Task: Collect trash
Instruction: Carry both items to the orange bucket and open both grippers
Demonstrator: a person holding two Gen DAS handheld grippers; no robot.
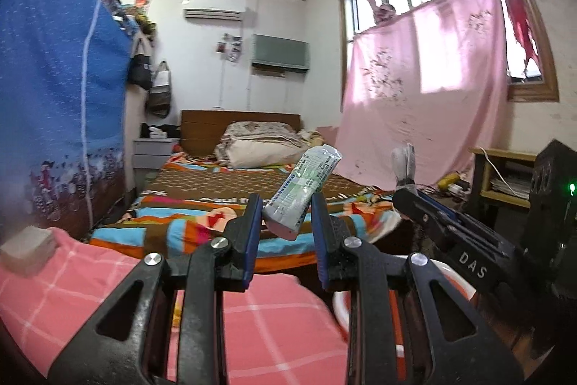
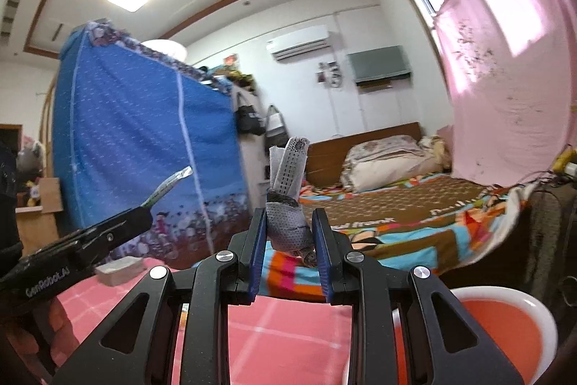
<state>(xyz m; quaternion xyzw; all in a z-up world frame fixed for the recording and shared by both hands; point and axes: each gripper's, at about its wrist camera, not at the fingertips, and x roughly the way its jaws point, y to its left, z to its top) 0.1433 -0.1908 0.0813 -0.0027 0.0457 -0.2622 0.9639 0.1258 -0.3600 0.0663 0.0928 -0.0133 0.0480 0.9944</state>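
Both grippers are up in the air over a table with a pink checked cloth point(image 1: 108, 280). One is the left gripper point(image 1: 286, 215), and its blue pads are squeezed on a squashed white and green tube point(image 1: 301, 190). This tube sticks up and leans to the right, with its flat end high and its bottom end low between the fingers. From the right wrist view the same tube point(image 2: 169, 184) shows thin, side on, poking up from the black tip of that gripper. Next comes the right gripper point(image 2: 290, 233), which is nearly closed on a grey, crumpled bundle of mesh cloth point(image 2: 288, 201). That bundle stands up tall out of the pads, and its top end looks dirty. From the left wrist view the bundle point(image 1: 402, 165) shows at the right, held by the other black gripper marked DAS. A small grey block point(image 1: 27, 249) lies near the far left edge of the table. Just past the right edge stands a white tub with an orange inside point(image 2: 505, 323). Beyond the far edge is a bed with a bright patchwork cover point(image 1: 216, 204), and a big blue cloth closet point(image 1: 54, 78) stands to its left.
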